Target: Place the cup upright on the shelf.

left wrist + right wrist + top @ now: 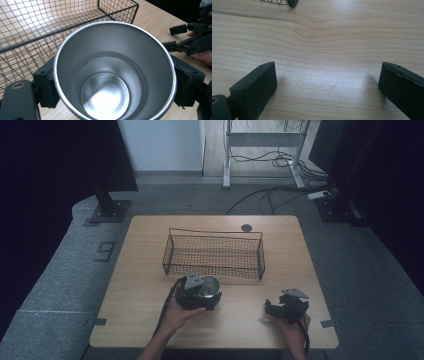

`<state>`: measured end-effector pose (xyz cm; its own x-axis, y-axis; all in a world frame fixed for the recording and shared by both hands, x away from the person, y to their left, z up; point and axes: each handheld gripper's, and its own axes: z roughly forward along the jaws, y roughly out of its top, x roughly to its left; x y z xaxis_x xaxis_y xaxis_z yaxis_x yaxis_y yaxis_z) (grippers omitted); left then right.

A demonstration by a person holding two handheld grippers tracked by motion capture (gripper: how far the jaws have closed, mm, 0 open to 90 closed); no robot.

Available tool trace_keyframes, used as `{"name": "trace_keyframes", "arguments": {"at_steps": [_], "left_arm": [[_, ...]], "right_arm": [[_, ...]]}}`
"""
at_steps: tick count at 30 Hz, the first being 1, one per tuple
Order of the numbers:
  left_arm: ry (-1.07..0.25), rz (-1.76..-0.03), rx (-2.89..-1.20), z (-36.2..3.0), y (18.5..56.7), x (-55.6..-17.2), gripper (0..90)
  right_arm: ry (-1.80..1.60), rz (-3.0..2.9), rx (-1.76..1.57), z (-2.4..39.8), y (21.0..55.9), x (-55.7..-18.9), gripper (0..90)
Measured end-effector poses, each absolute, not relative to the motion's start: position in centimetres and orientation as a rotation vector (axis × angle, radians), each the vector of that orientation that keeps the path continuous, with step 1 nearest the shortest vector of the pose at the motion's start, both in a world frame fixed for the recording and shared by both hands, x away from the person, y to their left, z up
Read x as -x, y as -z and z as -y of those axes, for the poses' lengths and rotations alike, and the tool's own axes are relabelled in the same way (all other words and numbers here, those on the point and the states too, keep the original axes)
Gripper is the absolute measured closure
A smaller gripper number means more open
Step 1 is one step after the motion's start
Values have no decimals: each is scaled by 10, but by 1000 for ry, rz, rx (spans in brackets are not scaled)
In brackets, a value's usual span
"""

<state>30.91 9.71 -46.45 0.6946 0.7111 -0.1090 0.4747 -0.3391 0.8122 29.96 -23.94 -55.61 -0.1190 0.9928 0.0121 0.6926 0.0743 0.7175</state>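
Light wood-grain table (150, 270), rounded corners, standing on grey floor (60, 270). Black wire basket (214, 254) sits on the table toward the far side, long side running left to right. Small dark round disc (246, 227) set in the tabletop just behind the basket's far right corner. Near the basket's front left corner, a steel cup (209, 287); whether its base touches the wood cannot be told. Bare wood right of basket.

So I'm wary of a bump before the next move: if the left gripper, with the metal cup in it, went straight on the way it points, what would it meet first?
Probably the wire basket: the left gripper, shut on the metal cup, points at its near wall, just ahead, though depth is hard to judge.
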Motion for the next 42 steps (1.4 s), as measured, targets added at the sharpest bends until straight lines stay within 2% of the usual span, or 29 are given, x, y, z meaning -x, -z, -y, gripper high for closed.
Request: {"name": "trace_keyframes", "arguments": {"at_steps": [24,42], "left_arm": [[-392,-930,-1976,-115,444,-322,150],[-390,-939,-1944,-126,431,-329,150]], "right_arm": [[-802,-1867,-1666,239,556,-300,18],[-803,-1867,-1664,240,556,-300,18]]}}
